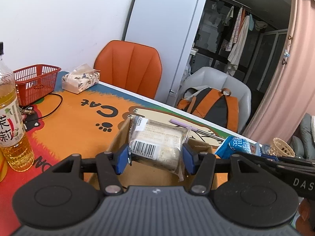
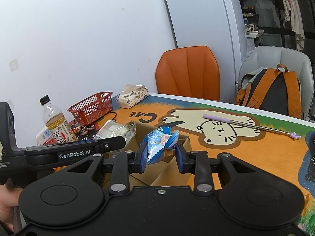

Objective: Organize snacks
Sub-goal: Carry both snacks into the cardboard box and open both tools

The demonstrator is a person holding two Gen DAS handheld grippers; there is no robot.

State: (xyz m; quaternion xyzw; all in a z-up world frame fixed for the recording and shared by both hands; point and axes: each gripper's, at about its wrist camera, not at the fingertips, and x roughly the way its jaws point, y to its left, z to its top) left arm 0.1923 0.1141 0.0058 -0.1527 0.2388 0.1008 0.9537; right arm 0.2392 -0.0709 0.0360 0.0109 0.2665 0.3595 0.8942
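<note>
Tools grip snack packets above cardboard box; bottle beside.

My left gripper is clamped on a clear-wrapped snack pack, barcode facing me, held above the open cardboard box. At the right edge my right gripper carries a blue snack packet. On the cat-print mat stand a tea bottle, a red basket and a tissue pack. A purple-tipped metal straw lies beyond the box.
</note>
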